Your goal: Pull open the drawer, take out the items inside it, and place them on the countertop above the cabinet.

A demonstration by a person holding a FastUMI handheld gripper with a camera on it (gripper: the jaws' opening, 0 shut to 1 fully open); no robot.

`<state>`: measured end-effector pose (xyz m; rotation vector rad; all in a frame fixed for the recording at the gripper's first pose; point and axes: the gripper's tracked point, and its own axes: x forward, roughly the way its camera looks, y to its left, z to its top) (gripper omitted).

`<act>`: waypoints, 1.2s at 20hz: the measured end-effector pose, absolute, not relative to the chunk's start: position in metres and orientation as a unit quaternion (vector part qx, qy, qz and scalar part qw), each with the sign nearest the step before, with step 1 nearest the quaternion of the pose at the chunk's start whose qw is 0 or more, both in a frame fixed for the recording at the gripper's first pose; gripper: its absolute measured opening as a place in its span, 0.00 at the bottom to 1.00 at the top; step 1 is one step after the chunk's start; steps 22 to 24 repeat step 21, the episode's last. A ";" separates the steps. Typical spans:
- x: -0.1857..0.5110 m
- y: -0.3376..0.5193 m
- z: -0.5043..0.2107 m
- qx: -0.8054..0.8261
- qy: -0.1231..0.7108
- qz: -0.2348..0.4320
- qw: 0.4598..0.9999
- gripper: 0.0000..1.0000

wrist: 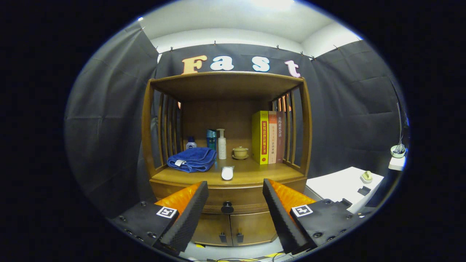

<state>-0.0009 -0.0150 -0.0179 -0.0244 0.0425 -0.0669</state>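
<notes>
Hovering with its fingers spread apart and gripping nothing, the claw [235, 189] is facing the closed drawer [233, 199], whose dark knob [227, 207] is sitting between the fingers, while beyond it the tabletop [251, 175] is carrying a white cylinder [227, 173], blue towel [192, 159], bottles and books [268, 137].

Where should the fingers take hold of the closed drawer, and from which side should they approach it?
Grip the round dark knob at the middle of the drawer front, coming straight from the front. It is the only part sticking out. The gripper is open, its fingers either side of the knob, not yet touching it.
</notes>
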 end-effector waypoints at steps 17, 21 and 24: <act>-0.002 -0.023 -0.017 0.001 0.022 -0.041 0.999 0.99; -0.002 -0.024 -0.020 0.005 0.026 -0.040 0.999 0.99; -0.002 -0.024 -0.020 0.005 0.026 -0.040 0.999 0.99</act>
